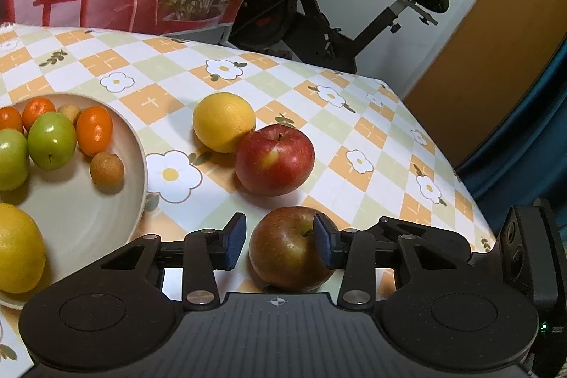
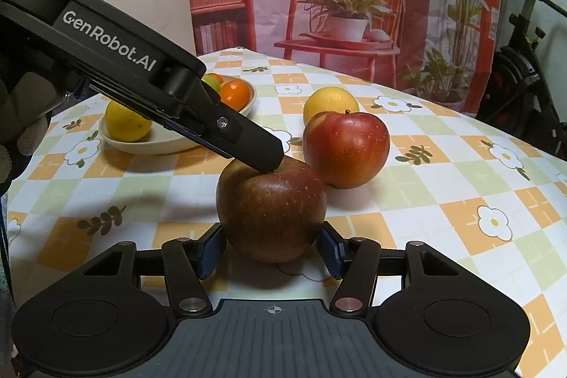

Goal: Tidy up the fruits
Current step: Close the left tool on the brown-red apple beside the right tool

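Tablecloth (image 2: 443,165): right hand-held gripper (image 2: 271,248) clamps dark apple (image 2: 271,211); open left hand-held gripper (image 1: 280,236) touches it.

A table in a checked flowered cloth (image 1: 319,116) bears a fruit bowl (image 1: 140,165), two apples (image 1: 274,160) (image 1: 287,250) and a lemon (image 1: 223,121).

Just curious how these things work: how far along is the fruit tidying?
Done: green apples, oranges and a lemon lie in the bowl. In hand: the right tool clasps the dark apple on the table; the left tool touches its top. Remaining: that apple, the red apple and the yellow citrus.
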`<state>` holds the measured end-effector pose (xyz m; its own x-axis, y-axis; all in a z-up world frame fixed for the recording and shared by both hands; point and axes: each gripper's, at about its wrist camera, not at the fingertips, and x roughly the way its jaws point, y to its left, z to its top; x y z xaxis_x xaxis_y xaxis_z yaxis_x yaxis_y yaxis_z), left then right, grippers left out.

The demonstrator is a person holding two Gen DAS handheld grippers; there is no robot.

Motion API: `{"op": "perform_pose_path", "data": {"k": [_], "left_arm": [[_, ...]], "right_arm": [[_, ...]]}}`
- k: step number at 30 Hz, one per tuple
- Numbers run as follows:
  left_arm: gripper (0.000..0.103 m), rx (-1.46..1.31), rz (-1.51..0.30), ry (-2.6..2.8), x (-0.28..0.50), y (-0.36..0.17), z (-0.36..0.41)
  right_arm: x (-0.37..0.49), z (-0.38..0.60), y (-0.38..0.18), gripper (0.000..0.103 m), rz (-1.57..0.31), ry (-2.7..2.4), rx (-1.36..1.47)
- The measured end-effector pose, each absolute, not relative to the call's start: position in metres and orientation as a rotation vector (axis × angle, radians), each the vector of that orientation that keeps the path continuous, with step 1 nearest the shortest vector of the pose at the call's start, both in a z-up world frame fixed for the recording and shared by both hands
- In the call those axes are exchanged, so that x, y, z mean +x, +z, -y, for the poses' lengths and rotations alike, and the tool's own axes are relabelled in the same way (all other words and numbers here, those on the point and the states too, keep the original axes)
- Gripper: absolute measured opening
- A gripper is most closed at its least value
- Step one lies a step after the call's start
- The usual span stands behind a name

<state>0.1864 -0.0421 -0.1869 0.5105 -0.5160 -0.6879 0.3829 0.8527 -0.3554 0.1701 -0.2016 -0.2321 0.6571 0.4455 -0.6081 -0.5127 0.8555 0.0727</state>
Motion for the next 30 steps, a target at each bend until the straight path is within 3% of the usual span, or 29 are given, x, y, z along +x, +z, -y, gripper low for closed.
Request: {"op": "perform_pose_path", "data": {"k": [30], "left_arm": [[0.041, -0.124, -0.872, -0.569, 0.1802, -0.1847, 0.0445]], "right_arm": [[0.1681, 0.2011, -0.2309, 0.051, -0.663, 0.551, -0.085]]}}
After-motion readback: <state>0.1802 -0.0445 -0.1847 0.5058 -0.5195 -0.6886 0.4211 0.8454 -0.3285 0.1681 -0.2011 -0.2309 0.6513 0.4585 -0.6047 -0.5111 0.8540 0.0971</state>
